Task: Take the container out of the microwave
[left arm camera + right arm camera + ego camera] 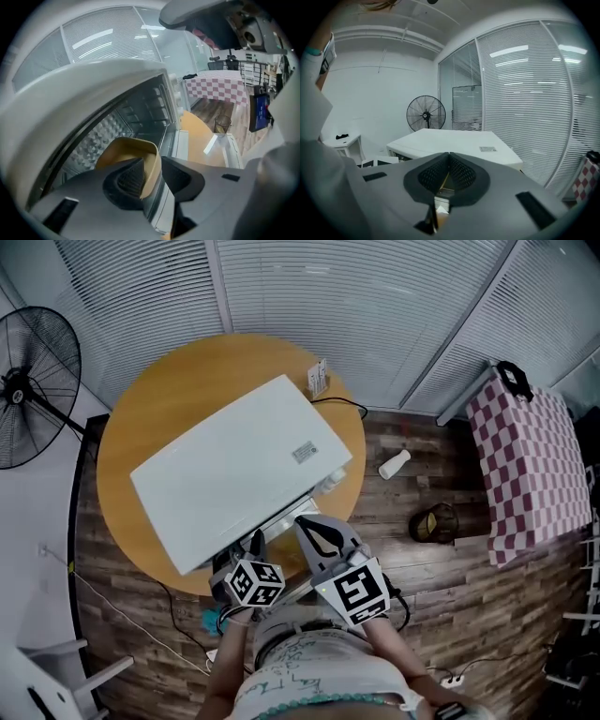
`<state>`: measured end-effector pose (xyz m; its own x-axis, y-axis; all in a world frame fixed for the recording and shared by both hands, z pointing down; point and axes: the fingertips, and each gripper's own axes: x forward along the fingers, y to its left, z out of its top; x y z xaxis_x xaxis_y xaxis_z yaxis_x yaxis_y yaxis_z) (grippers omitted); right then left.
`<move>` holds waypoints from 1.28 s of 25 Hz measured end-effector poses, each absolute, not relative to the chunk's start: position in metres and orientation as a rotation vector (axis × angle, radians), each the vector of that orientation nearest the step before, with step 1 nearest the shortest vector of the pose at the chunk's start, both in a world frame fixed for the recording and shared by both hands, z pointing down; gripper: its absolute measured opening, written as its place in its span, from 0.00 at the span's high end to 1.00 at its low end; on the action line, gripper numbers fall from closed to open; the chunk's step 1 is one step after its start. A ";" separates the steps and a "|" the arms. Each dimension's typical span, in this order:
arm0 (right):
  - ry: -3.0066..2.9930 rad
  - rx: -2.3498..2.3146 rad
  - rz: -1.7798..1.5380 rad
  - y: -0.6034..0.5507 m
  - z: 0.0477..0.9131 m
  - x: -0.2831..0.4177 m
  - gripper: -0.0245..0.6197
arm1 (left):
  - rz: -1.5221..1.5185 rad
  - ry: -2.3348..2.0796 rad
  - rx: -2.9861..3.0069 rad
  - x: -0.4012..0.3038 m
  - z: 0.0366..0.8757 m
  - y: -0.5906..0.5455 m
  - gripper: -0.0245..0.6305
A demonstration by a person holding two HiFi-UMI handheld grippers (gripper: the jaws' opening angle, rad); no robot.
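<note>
Left gripper view is showing the left gripper [153, 168] standing with its jaws wide, straddling the near wall of the tan container [123, 149], one pad inside, one outside, not clamping; the container is sitting inside the open cavity of the white microwave [89, 89], close to its front; the right gripper [449, 158] is hovering just to the right, jaws pressed together on nothing, pointing across the microwave's top; the microwave is resting on a round wooden table [169, 399].

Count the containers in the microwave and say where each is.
1: a tan container in the microwave cavity, its wall between the parted jaws of the left gripper. Others may be hidden.
</note>
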<state>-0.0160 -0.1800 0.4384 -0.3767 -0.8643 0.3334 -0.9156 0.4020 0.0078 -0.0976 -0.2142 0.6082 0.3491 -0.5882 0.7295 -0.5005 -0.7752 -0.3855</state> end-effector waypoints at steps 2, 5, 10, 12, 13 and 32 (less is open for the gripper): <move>-2.378 1.559 0.256 -0.181 0.438 -0.013 0.97 | -1.455 0.978 -2.449 -0.097 0.612 -0.216 0.77; -2.369 1.568 0.272 -0.181 0.436 -0.008 0.97 | -1.515 0.923 -2.415 -0.094 0.618 -0.216 0.81; -2.366 1.586 0.263 -0.184 0.438 0.001 0.97 | -1.587 0.869 -2.377 -0.094 0.628 -0.218 0.84; -2.360 1.597 0.273 -0.183 0.437 0.004 0.97 | -1.595 0.858 -2.379 -0.093 0.629 -0.219 0.86; -2.358 1.601 0.278 -0.183 0.436 0.006 0.97 | -1.600 0.852 -2.379 -0.092 0.629 -0.219 0.87; -2.369 1.579 0.268 -0.176 0.440 0.011 0.97 | -1.635 0.845 -2.451 -0.091 0.623 -0.208 0.92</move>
<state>0.0113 -0.1761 0.4398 -0.3629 -0.8708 0.3317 -0.9229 0.3849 0.0009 -0.0907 -0.2079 0.6227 0.2798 -0.4812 0.8308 -0.3993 -0.8453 -0.3551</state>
